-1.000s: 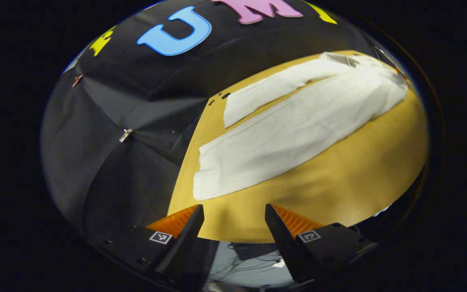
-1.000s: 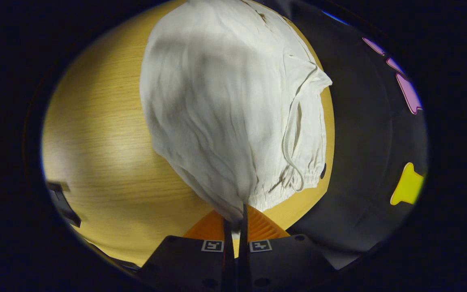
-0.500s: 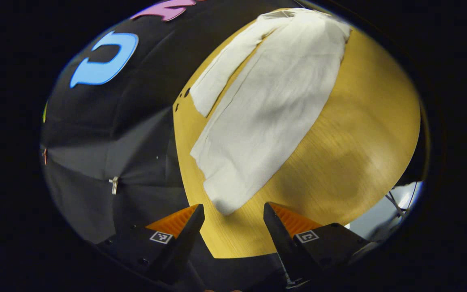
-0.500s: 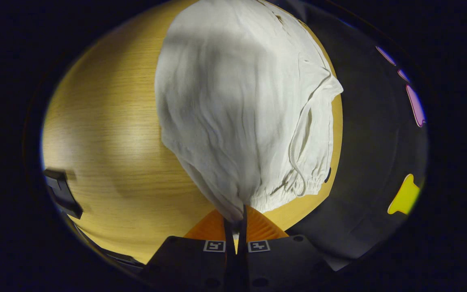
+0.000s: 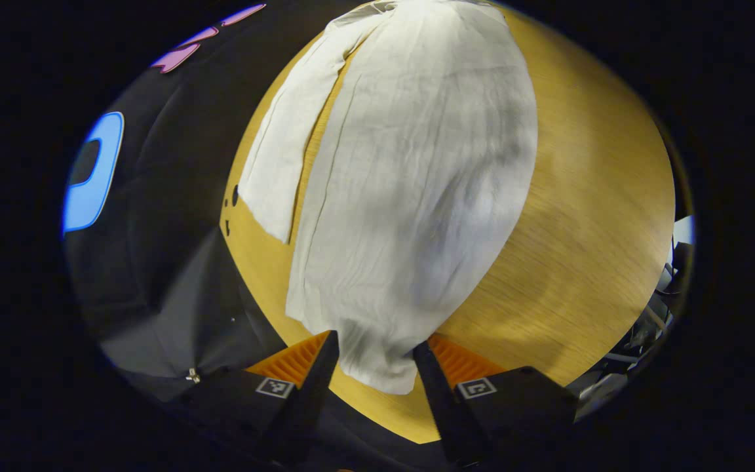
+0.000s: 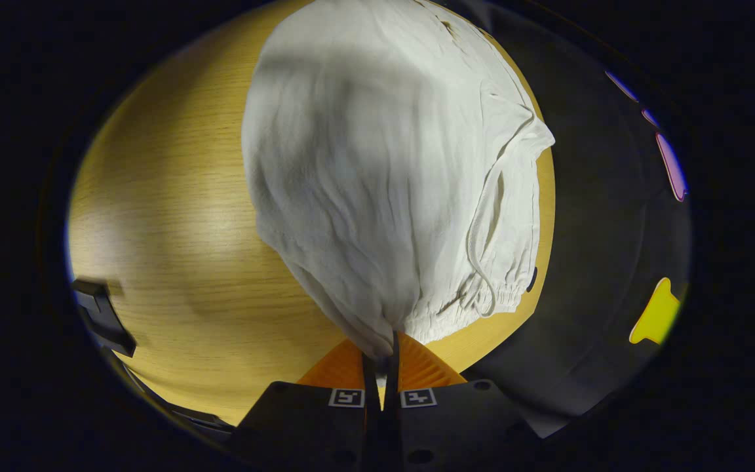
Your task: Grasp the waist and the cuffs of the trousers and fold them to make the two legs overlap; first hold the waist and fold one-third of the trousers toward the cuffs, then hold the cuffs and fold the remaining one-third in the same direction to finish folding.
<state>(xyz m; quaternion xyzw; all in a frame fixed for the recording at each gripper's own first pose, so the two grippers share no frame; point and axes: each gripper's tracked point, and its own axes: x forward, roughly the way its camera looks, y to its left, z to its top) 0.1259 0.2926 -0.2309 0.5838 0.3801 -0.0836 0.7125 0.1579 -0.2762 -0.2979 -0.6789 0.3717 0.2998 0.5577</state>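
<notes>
White trousers [image 5: 410,196] lie spread on the wooden table [image 5: 587,216], their two legs side by side. The far leg [image 5: 286,157] lies apart from the near one. In the left gripper view, my left gripper [image 5: 372,367] is open, and the near leg's cuff [image 5: 377,367] lies between its fingers without being pinched. In the right gripper view, the gathered waist [image 6: 456,301] with its drawstring [image 6: 482,223] is at the near end of the trousers [image 6: 377,183]. My right gripper [image 6: 381,357] is shut on the waist's corner, which is lifted slightly.
The table's edge [image 5: 233,223] runs close to the far leg, with small holes near it. The booth's black cloth wall [image 5: 161,216] hangs beyond. A dark object [image 6: 102,314] sits at the table's left edge in the right gripper view.
My left gripper has swung round and moved in until the near leg's cuff lies between its open fingers. The right gripper has stayed shut on the waist, almost still.
</notes>
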